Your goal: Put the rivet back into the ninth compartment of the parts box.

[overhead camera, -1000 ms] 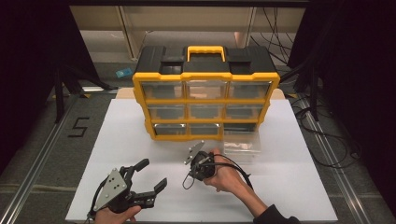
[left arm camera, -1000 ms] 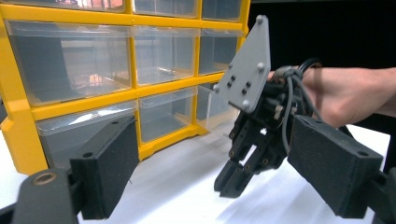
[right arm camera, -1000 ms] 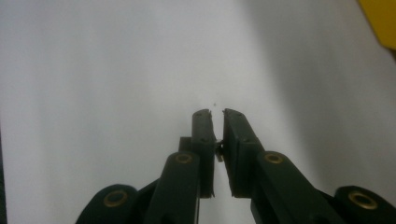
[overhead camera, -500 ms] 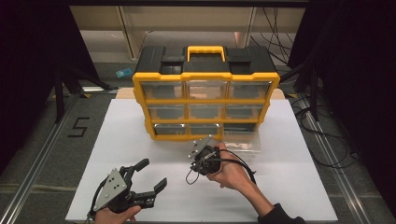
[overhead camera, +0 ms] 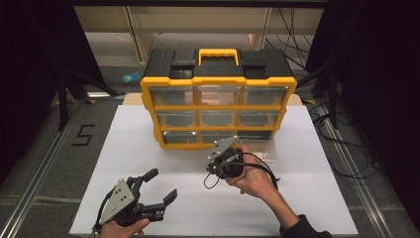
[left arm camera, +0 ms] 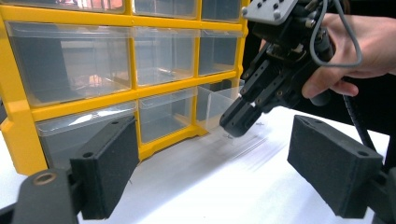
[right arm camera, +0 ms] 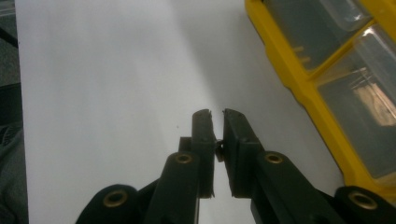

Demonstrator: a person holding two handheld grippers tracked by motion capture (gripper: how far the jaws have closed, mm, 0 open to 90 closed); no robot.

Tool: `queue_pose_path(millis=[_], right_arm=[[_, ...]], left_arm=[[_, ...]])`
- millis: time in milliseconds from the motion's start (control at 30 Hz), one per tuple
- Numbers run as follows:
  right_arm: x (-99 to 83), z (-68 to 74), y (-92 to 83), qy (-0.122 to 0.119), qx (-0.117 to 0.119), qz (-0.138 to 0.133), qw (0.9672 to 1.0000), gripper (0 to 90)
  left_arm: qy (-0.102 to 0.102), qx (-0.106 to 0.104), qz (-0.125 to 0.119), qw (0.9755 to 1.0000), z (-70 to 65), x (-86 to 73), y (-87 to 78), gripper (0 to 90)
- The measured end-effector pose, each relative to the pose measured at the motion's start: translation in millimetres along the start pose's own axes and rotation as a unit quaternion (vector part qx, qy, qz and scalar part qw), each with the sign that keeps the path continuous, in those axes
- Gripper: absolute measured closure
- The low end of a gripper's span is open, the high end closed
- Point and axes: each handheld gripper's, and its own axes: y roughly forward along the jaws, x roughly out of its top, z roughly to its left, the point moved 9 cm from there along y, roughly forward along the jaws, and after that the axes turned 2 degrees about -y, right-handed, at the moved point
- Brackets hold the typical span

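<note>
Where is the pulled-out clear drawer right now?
In the high view the clear drawer sits on the white table at the yellow organizer's bottom right corner, just beyond the right gripper.

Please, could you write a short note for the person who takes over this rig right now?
Left gripper: jaws open, empty, low over the white table.
Right gripper: jaws shut on a tiny dark piece, too small to identify, held above the table beside the yellow-and-black drawer cabinet.
Done: the clear plastic bottom-right drawer is pulled out.
Left: probably put the piece into that drawer, then push it in.
</note>
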Motion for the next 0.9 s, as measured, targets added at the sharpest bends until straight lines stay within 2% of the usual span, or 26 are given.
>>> queue_pose_path(millis=[667, 733, 900], right_arm=[[1.7, -26.4, -42.4, 0.031, -0.036, -0.043, 0.9979, 83.8], [1.2, -28.2, -43.5, 0.026, -0.038, -0.045, 0.9979, 83.8], [-1.3, -35.2, -52.1, 0.033, -0.046, -0.051, 0.9971, 83.9]], left_arm=[[0.002, -0.002, -0.001, 1.0000, -0.3, 0.0, 0.3, 16.0], [0.000, 0.001, 0.001, 1.0000, -0.1, -0.2, -0.1, 16.0], [0.000, 0.000, 0.000, 1.0000, 0.0, 0.0, 0.0, 16.0]])
